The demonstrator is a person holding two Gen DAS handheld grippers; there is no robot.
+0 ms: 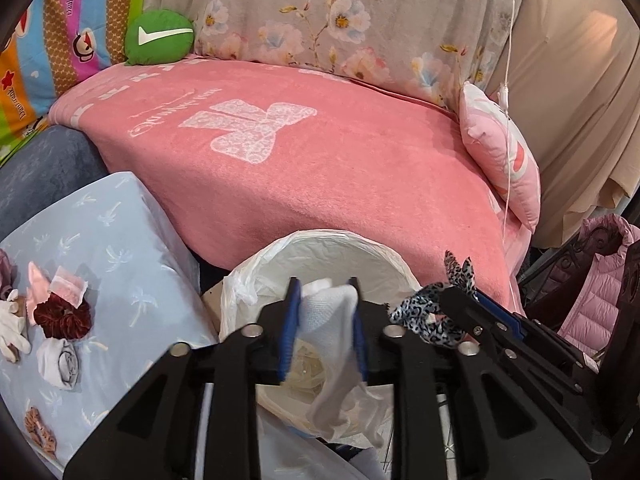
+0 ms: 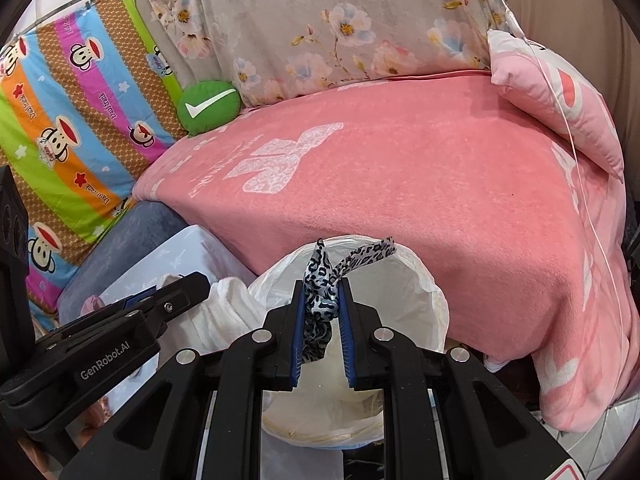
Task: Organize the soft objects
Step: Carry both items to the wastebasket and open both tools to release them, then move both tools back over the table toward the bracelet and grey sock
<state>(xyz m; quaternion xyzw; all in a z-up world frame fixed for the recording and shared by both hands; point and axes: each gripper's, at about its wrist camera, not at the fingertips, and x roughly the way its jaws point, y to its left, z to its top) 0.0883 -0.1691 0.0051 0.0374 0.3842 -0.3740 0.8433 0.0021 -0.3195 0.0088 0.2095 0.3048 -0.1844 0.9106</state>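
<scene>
A: Two hand-held grippers hang over a white-lined bin [image 1: 320, 248] in front of a bed under a pink blanket [image 1: 320, 160].

B: What is in the left hand-held gripper [image 1: 325, 312]?

A: A white cloth [image 1: 332, 308] sits between its blue pads, its tail drooping into the bin. The fingers are only partly spread; I cannot tell whether the pads press the cloth.

B: And the right hand-held gripper [image 2: 323, 304]?

A: It has a leopard-print band [image 2: 320, 292] between its fingers, ends poking up above the tips and the rest hanging down over the bin. The left pad touches it; a gap shows at the right pad lower down.

B: What else is there?

A: To the left, a pale blue surface [image 1: 132, 240] holds more soft things: a dark red scrunchie [image 1: 62, 316], a rolled grey-white cloth [image 1: 60, 360], white gloves [image 1: 12, 328] and a spotted scrunchie [image 1: 38, 432]. A green cushion [image 1: 159, 37] rests at the blanket's far corner, and a pink pillow [image 1: 500, 152] leans at its right edge.
</scene>
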